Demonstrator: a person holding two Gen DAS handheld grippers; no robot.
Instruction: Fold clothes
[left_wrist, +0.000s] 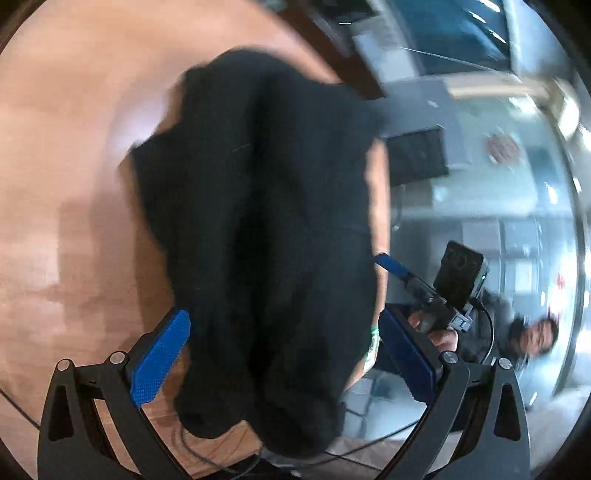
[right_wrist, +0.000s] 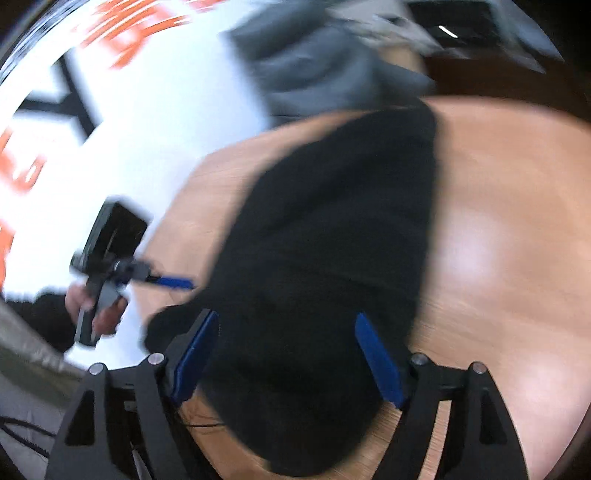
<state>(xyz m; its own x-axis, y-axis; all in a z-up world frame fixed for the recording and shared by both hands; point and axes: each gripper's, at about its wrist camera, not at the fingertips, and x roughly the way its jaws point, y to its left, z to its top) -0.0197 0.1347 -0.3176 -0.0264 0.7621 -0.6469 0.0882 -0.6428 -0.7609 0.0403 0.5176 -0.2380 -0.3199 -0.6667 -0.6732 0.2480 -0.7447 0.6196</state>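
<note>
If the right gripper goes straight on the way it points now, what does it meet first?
Most likely the black garment, which already lies between the open fingers of the right gripper; the table is under it. Blur leaves depth unsure.

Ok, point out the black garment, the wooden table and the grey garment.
black garment (left_wrist: 266, 221), left wrist view, middle of the cloth.
wooden table (left_wrist: 74, 184), left wrist view, bare top.
grey garment (right_wrist: 314, 66), right wrist view, middle of the heap.

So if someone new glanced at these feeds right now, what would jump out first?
The black garment, a dark bunched heap on the wooden table, fills the middle of both views. Each gripper's blue pads stand wide on either side of it. Behind it, big orange lettering on white.
</note>
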